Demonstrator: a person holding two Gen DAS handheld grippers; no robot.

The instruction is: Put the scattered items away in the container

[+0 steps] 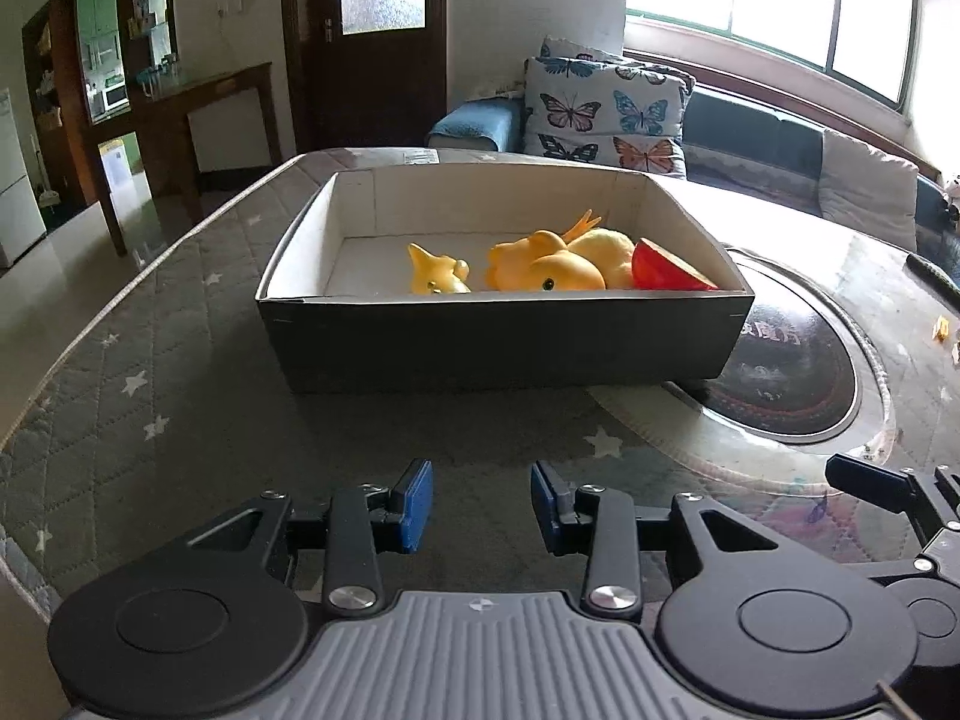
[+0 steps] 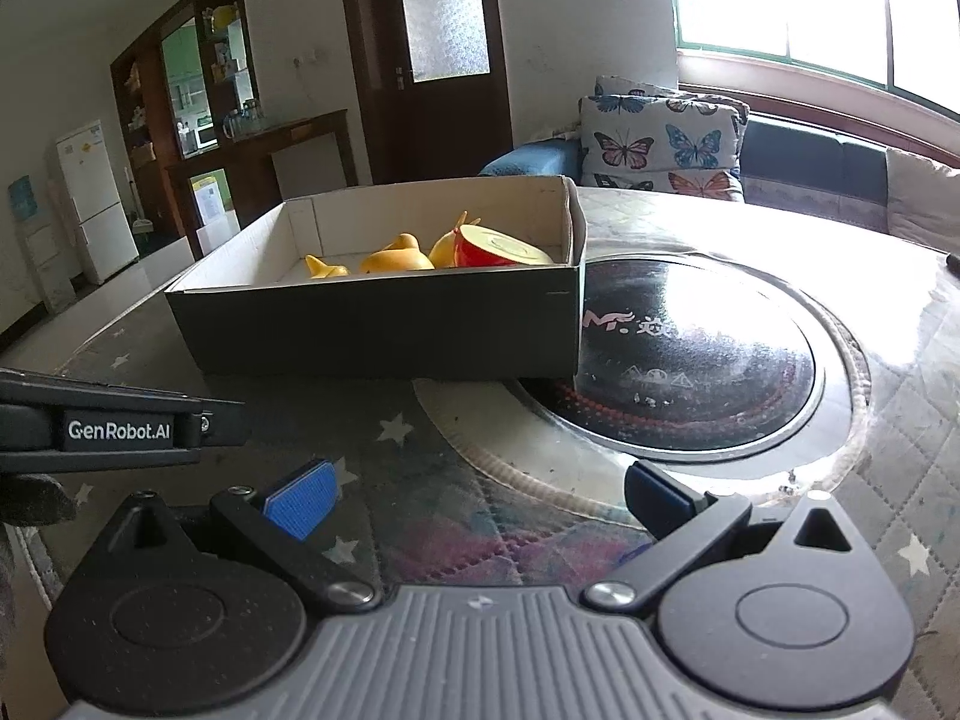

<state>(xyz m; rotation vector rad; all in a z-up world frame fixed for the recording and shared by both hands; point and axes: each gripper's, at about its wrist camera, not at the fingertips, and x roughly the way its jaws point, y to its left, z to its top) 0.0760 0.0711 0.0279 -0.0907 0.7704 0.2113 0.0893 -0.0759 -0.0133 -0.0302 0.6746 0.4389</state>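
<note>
A dark cardboard box (image 1: 504, 336) with a white inside stands on the table ahead of both grippers. In it lie yellow rubber ducks (image 1: 543, 267), a smaller yellow toy (image 1: 435, 273) and a red apple half (image 1: 666, 270). The right wrist view shows the same box (image 2: 384, 330), ducks (image 2: 396, 259) and apple half (image 2: 498, 246). My left gripper (image 1: 481, 504) is open and empty, low over the table in front of the box. My right gripper (image 2: 474, 498) is wide open and empty, to the right of the left one.
A round black induction plate (image 2: 690, 360) is set into the table (image 1: 150, 372), partly under the box's right corner. Small yellow scraps (image 1: 942, 330) lie at the table's right edge. A sofa with butterfly cushions (image 1: 606, 111) stands behind the table.
</note>
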